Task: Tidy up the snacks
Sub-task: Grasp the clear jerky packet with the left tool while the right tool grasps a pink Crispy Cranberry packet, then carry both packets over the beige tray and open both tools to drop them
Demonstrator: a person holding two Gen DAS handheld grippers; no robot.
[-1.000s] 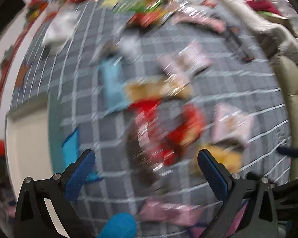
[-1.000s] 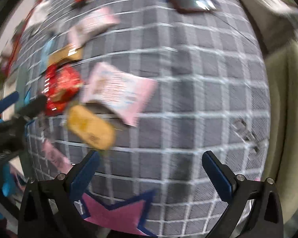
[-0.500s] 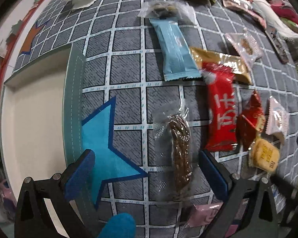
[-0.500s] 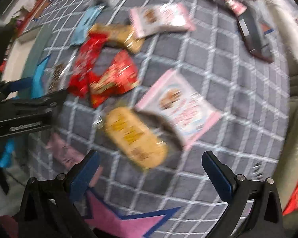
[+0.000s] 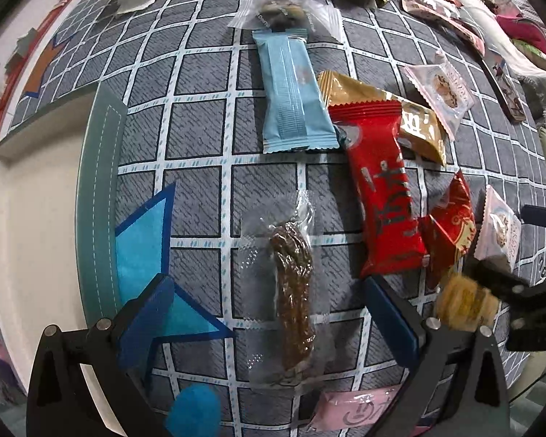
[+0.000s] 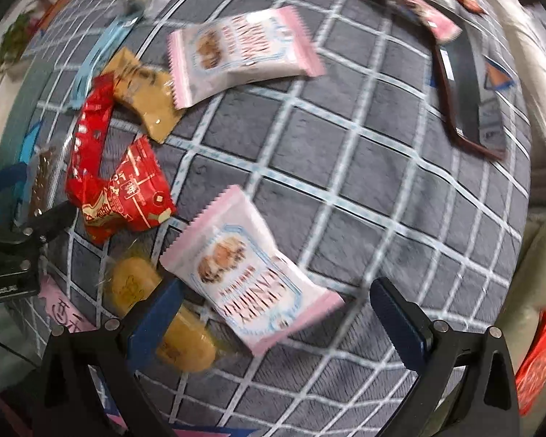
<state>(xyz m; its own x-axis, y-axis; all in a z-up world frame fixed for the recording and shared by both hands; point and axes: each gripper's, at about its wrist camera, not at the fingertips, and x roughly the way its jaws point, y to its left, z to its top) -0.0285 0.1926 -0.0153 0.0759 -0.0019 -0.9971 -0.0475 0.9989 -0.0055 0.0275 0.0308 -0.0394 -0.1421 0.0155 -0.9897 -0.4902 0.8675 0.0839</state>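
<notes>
Left wrist view: left gripper (image 5: pixel 269 313) spread wide, holding nothing, poised over the clear-wrapped brown snack stick (image 5: pixel 293 291) lying lengthwise between the fingers on the grey checked cloth (image 5: pixel 200 127). Just beside the right finger, the red packet (image 5: pixel 382 196); above, the light blue bar (image 5: pixel 295 94) overlapped at its corner by red, with the gold packet (image 5: pixel 415 120) tucked under. Cream tray (image 5: pixel 29 236) off to the left, nothing seen in it. Likely trouble: a closing right finger snagging the red packet's lower edge, dragging two snacks at once; slippery clear film sliding out of the pads.

Right wrist view: right gripper (image 6: pixel 273 313) likewise wide apart and unloaded, straddling the pink cookie packet (image 6: pixel 251 273). Left finger sitting over the yellow round cake (image 6: pixel 156 313), which lies partly under the pink packet. Risk here: pinching both wrappers together, or crushing the cake. Left gripper's black frame close at the left edge, so a bump between the two tools plausible. Small red pouch (image 6: pixel 127 193) near, second pink packet (image 6: pixel 240 51) well apart.

Against half a second ago: left view nearly unchanged, snack stick centred as before; right view lower and closer, pink packet now between the fingers rather than ahead of them.
</notes>
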